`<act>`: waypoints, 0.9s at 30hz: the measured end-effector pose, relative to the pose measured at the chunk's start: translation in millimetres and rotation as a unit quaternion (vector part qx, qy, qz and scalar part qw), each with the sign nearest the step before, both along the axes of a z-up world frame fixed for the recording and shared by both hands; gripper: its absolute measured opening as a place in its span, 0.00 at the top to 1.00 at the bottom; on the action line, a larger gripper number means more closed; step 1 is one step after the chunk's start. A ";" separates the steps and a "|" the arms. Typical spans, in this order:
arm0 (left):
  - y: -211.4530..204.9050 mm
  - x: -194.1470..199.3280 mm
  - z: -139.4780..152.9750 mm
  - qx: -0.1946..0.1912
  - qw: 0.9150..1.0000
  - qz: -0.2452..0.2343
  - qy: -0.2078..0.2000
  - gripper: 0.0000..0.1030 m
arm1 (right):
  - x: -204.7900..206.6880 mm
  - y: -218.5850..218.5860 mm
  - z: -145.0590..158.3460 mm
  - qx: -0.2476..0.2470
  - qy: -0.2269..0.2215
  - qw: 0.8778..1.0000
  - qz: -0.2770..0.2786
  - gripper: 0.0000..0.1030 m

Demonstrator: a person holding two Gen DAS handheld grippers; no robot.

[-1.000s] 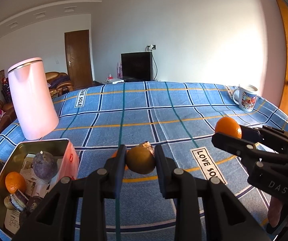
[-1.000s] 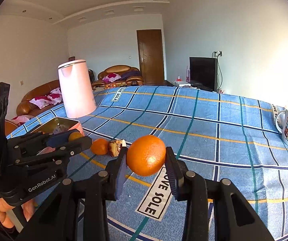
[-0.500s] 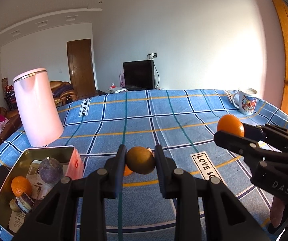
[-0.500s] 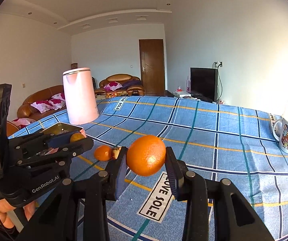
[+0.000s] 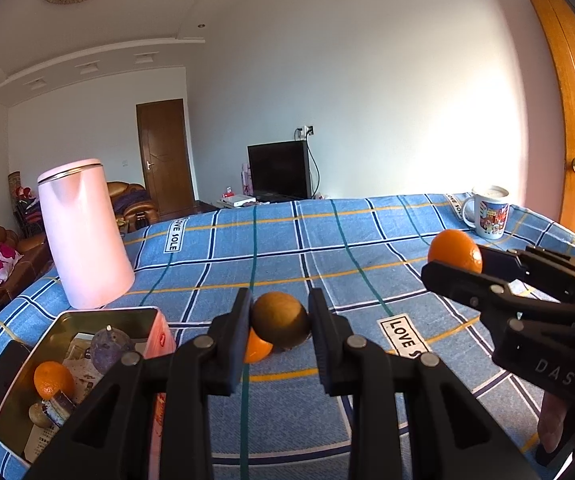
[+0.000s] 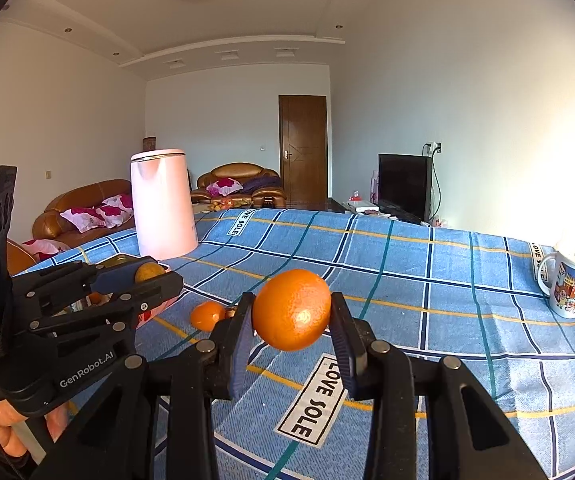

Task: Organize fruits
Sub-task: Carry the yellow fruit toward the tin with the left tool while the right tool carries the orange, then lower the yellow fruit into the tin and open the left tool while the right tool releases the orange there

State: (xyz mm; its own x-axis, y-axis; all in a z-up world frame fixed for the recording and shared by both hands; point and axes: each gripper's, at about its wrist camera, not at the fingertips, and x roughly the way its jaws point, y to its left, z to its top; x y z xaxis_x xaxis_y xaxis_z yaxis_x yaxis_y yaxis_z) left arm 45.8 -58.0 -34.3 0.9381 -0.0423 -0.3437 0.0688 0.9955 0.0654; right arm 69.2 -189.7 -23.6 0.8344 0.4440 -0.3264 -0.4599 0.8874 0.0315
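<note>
My left tongs [image 5: 280, 320] are clamped on a brownish round fruit [image 5: 280, 326], held up above the blue checked surface [image 5: 327, 248]. My right tongs [image 6: 291, 316] are gripping an orange [image 6: 292, 309], also lifted clear of the cloth; from the left camera I see that same orange [image 5: 454, 250] at the tip of the right tongs [image 5: 453, 258], off to the right. From the right camera the left tongs [image 6: 149, 276] show at the left with the brownish fruit [image 6: 148, 272] pinched between them.

One small orange [image 6: 207, 315] lies on the cloth in the middle, with a little brown scrap just beside it on the right. In the left view it peeks out from behind and below the brownish fruit [image 5: 256, 347].

At the near left sits an open metal tin [image 5: 127, 312], holding another small orange [image 5: 52, 379], a dark purple fruit [image 5: 111, 347], a small brownish piece and some printed papers. A tall pink kettle [image 5: 85, 236] stands just beyond the tin. A printed mug [image 5: 487, 218] stands at the far right of the surface, well apart from the fruit.
</note>
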 end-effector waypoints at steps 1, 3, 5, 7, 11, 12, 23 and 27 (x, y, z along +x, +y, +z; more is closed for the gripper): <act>1.5 -0.2 0.0 -0.002 1.000 0.000 0.001 0.71 | -0.2 1.3 0.2 0.000 0.000 1.000 0.000 0.63; 7.1 -1.6 0.2 -0.007 1.000 0.002 0.003 0.71 | 0.6 5.7 0.3 -0.003 0.001 1.000 0.003 0.63; 15.4 -3.5 0.9 -0.012 1.000 0.007 0.002 0.71 | 1.4 12.9 0.5 -0.006 0.003 1.000 0.008 0.63; 26.7 -5.6 1.9 -0.021 1.000 0.014 0.003 0.71 | 4.4 20.2 0.8 -0.004 0.010 1.000 0.017 0.63; 53.9 -8.5 2.4 -0.038 0.999 0.036 0.008 0.71 | 10.3 43.7 3.5 -0.007 0.020 0.999 0.039 0.63; 60.9 -9.1 2.1 -0.042 0.998 0.043 0.009 0.71 | 10.7 50.1 4.5 -0.009 0.020 0.999 0.044 0.63; 139.3 -1.8 0.9 -0.089 0.990 0.102 0.044 0.71 | 12.1 135.4 8.0 -0.044 0.036 0.991 0.121 0.63; 160.4 2.2 -1.8 -0.095 0.987 0.118 0.055 0.71 | 12.4 164.2 3.3 -0.056 0.047 0.987 0.144 0.62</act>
